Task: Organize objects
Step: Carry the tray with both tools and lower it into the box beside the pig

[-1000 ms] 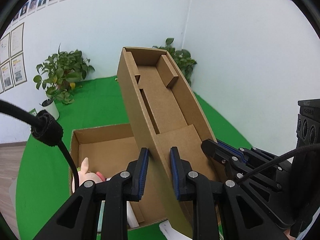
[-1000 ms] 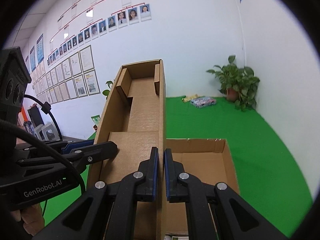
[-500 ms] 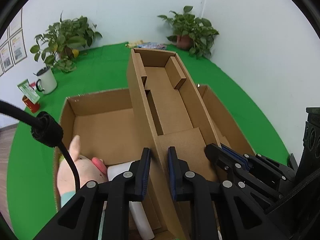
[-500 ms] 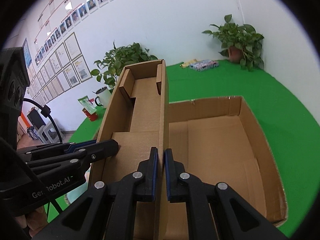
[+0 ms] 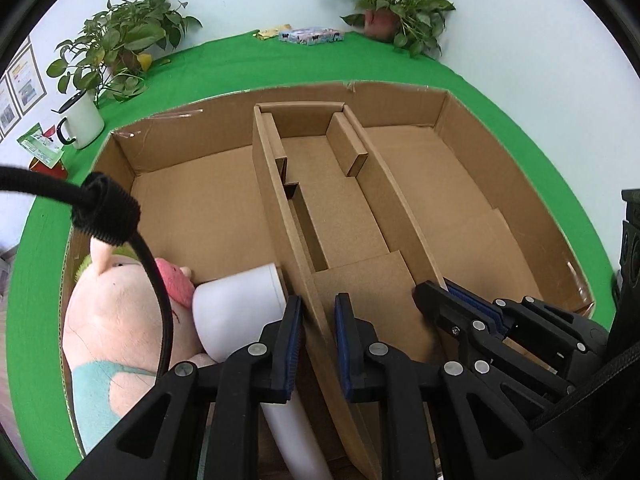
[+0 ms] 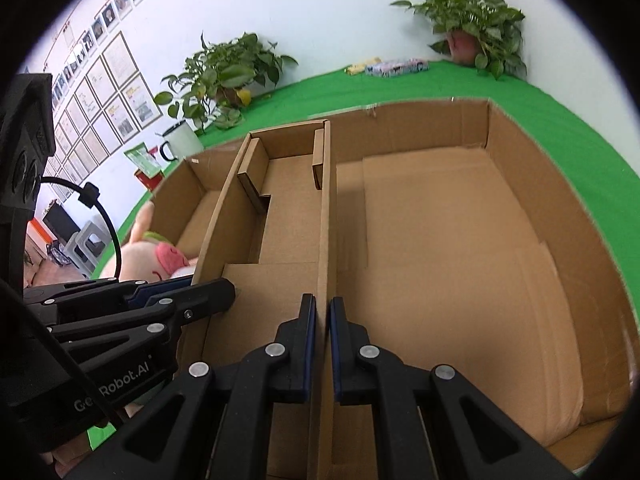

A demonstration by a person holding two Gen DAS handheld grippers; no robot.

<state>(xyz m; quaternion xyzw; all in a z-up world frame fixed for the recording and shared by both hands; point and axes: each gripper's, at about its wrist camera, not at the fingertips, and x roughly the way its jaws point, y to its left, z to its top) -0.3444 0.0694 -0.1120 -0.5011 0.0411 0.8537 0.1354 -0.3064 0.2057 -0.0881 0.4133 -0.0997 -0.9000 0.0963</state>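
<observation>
1. Insert (image 5: 352, 216): narrow cardboard tray, set inside the box, running near to far down its middle.
2. Left gripper (image 5: 316, 344): closed on the insert's left wall at the near end.
3. Right gripper (image 6: 322, 344): closed on the insert's right wall at the near end.
4. Box (image 5: 472, 200): large open carton on green cloth (image 5: 500, 96).
5. Plush pig (image 5: 116, 312) and white roll (image 5: 236, 308): in the box's left near corner, touching.

Narrow cardboard tray (image 5: 340, 216) inside large open cardboard box (image 5: 460, 168), mid-width.
</observation>
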